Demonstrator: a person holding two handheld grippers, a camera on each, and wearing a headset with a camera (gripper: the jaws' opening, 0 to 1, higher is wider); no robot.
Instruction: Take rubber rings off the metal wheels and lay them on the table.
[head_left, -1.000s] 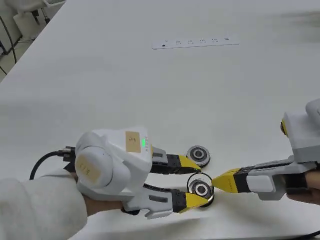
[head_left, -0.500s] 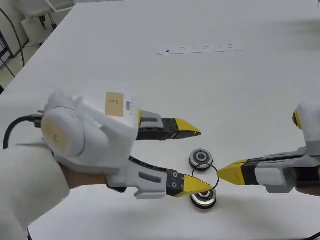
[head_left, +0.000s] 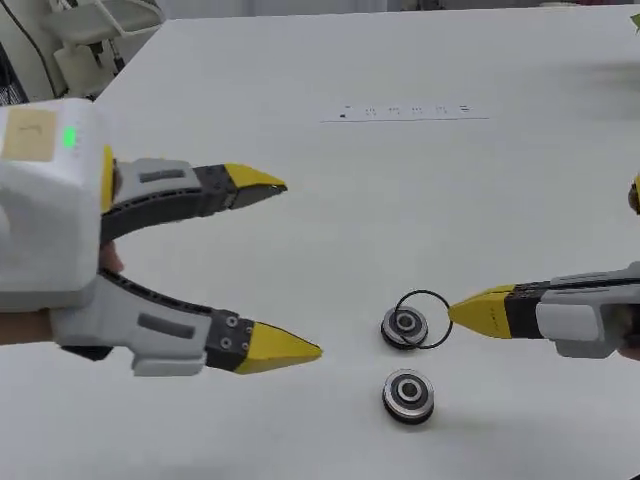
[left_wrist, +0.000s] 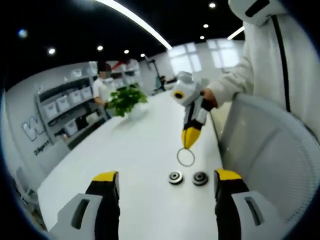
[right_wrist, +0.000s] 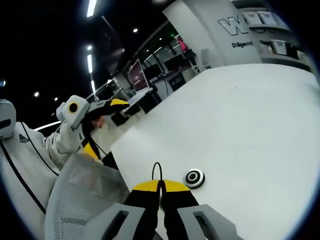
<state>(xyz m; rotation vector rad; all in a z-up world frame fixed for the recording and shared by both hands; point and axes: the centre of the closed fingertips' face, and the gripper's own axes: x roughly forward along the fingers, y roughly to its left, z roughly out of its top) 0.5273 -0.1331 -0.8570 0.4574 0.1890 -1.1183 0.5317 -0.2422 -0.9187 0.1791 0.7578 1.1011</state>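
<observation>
Yellow-tipped and spread wide, my left tongs (head_left: 300, 268) hang nearest me over the white table (head_left: 300, 60), gripping nothing. Just past their lower jaw lie two metal wheels. The nearer wheel (head_left: 408, 392) sits flat on the table, with the farther wheel (head_left: 404, 326) close beside it. My right tongs (head_left: 456, 313), jaws clenched tip to tip, pinch the thin black rubber ring (head_left: 424, 318) by its edge, and the loop overlaps the farther wheel as seen from above. At the far side of the table sits a white power strip (head_left: 405, 112).

I judge the ring to be light, limp and stretchy. A pinch on a short stretch of its cord should be hold enough. Once let go it should lie flat, though it could cling to a jaw pad. The wheels look heavy and stiff by comparison and likely to stay put. If one needs steadying, the rim is the place to take it.

The left gripper view catches the ring (left_wrist: 185, 157) face-on, an open circle hanging from my right tongs and apart from both wheels, a gap the head view leaves unsettled. The right gripper view shows it edge-on (right_wrist: 156, 172), a thin arc rising from the closed jaws, with one wheel (right_wrist: 194, 177) just beside. Whether either wheel wears a ring I cannot tell.
</observation>
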